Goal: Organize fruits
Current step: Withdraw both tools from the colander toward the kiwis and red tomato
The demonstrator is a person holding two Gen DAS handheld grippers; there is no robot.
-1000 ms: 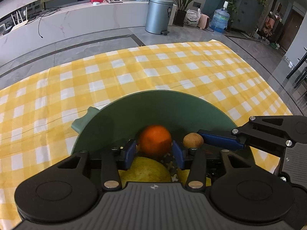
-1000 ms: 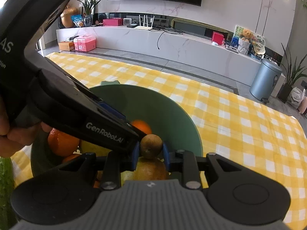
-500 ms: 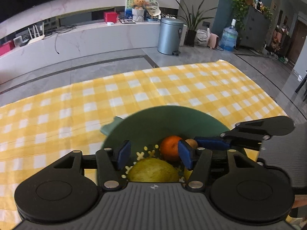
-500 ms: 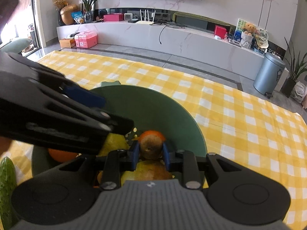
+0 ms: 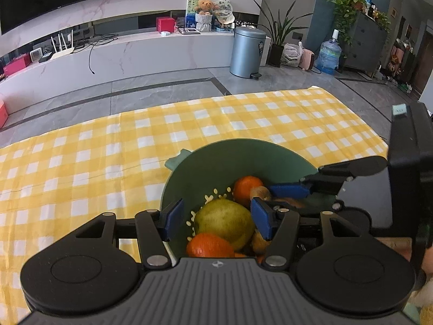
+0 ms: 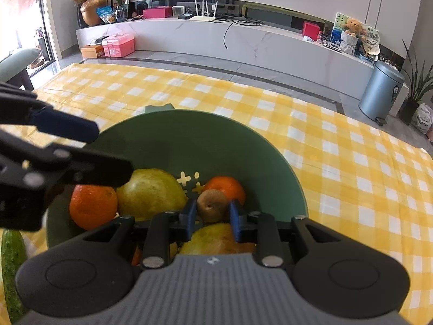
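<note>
Already most of the fruit is sitting in the green bowl [image 6: 243, 140], which is resting on the yellow checked cloth [image 6: 351, 162] covering the surface. In the right wrist view a large yellow-green pear [image 6: 151, 192] is lying beside an orange [image 6: 93, 207] at the left of the bowl, a second orange [image 6: 230, 187] is sitting toward the far wall, and another pear-coloured fruit [image 6: 213, 239] is lying below the fingers.

The right hand-held gripper [image 6: 212, 215] is holding a small brown kiwi [image 6: 212, 208] between its blue pads, narrowly closed on it and hanging low over the bowl's contents; judging by this, the kiwi is about to be let go there, so that placement is not yet finished.

The left hand-held gripper [image 5: 216, 220] is standing fairly wide with nothing pressed between its pads, its jaws having just been opening; it is hovering above the bowl, the pear [image 5: 224, 223] showing through the gap.

At the bottom left edge of the right wrist view, a long green thing, seemingly a cucumber [image 6: 12, 268], is lying outside the bowl on the cloth. Whether it counts as part of the sorting I cannot tell. Otherwise no loose fruit is showing on the cloth, so the job is looking close to done.
</note>
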